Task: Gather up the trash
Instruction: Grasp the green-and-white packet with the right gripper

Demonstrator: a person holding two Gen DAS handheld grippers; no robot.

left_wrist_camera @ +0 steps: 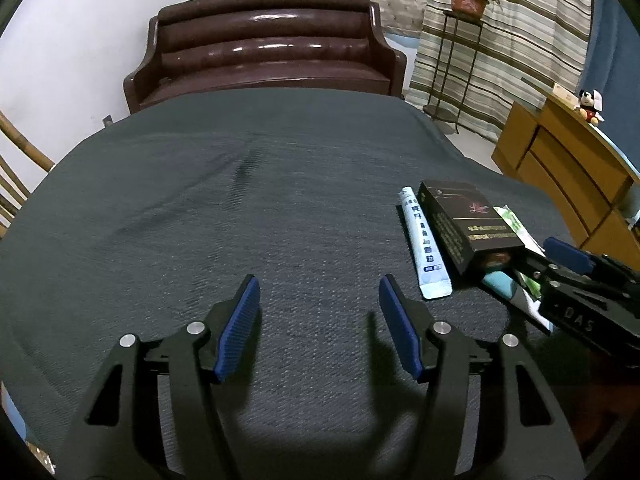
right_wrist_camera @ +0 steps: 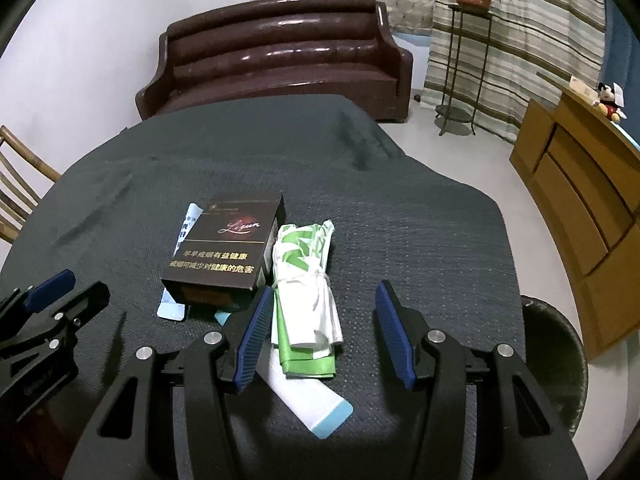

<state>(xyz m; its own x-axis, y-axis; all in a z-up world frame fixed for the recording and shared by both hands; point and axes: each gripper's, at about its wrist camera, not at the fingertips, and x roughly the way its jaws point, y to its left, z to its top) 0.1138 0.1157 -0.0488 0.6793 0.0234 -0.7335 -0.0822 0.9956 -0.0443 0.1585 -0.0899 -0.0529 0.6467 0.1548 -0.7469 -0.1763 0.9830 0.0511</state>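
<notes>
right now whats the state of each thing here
left gripper: open, empty, above bare cloth
right gripper: open, around the green-white bag
green-white bag: rolled, tied, lying flat
black box: lying flat, near end open
blue sachet: flat beside box

The light-blue sachet [right_wrist_camera: 188, 232] is largely hidden under the black cigarette box [right_wrist_camera: 224, 248]. Beside the box, the white sachet [right_wrist_camera: 304, 400] is partly covered by the green-and-white bag [right_wrist_camera: 308, 280]. The dark bin [right_wrist_camera: 556, 360], well right of the box, is cut off by the lens rim.
</notes>
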